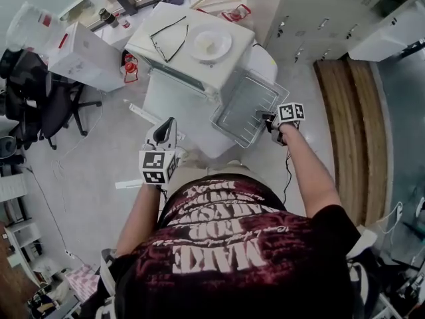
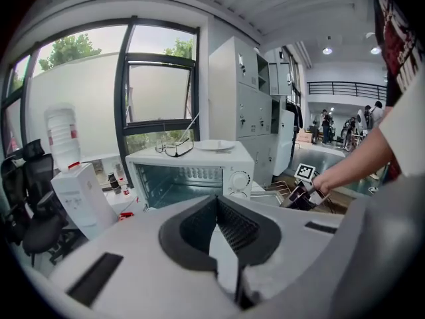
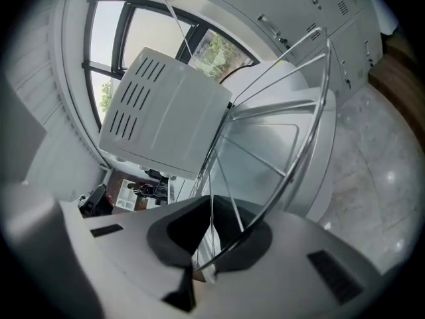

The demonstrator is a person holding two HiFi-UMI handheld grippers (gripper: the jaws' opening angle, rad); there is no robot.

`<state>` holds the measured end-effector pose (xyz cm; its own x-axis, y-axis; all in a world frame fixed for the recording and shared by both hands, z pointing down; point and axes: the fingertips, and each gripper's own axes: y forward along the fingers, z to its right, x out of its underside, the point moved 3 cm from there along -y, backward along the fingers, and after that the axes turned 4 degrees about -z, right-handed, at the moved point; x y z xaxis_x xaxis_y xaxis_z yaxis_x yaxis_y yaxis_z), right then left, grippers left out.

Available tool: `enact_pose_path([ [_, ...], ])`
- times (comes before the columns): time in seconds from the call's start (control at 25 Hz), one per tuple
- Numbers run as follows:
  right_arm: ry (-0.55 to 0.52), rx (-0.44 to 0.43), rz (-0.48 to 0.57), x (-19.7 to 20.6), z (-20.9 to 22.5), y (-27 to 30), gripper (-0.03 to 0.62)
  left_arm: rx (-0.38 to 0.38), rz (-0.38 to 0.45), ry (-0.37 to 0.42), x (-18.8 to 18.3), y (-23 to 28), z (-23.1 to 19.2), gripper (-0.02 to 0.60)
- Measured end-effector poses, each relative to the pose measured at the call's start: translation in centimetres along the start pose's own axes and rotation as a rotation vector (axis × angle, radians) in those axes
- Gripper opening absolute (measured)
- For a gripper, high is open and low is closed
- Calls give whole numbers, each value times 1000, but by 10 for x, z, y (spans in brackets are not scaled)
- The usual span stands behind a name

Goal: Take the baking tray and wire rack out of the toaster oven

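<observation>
The white toaster oven (image 1: 179,45) stands on a table with its door (image 1: 176,102) folded down, and the left gripper view shows its cavity (image 2: 179,181). The metal baking tray (image 1: 246,108), with the wire rack (image 1: 257,93) lying on it, is out of the oven at the door's right. My right gripper (image 1: 269,119) is shut on their near edge. In the right gripper view, rack wires (image 3: 320,105) run into the closed jaws (image 3: 212,234) over the tray (image 3: 265,145). My left gripper (image 1: 167,126) hangs shut and empty in front of the door, with its tips (image 2: 216,201) together.
A pair of glasses (image 1: 169,38) and a white plate (image 1: 211,45) lie on the oven's top. Left of the oven stand a white box (image 1: 86,55) and a black office chair (image 1: 40,98). Grey lockers (image 1: 319,12) line the back right. A wooden strip (image 1: 352,125) runs along the floor.
</observation>
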<state>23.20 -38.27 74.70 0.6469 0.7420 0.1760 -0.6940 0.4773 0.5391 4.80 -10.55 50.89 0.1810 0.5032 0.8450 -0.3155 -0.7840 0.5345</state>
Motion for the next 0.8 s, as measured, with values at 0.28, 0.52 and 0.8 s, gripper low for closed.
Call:
enact_pose_path([
  [0.28, -32, 209, -180, -2, 19, 1, 160, -8, -31, 5, 9, -17, -7, 6],
  [0.52, -98, 392, -211, 5, 17, -11, 265, 47, -22, 44, 1, -9, -1, 6],
  [0.8, -147, 544, -124, 12, 24, -28, 382, 147, -26, 89, 1, 3, 0, 6],
])
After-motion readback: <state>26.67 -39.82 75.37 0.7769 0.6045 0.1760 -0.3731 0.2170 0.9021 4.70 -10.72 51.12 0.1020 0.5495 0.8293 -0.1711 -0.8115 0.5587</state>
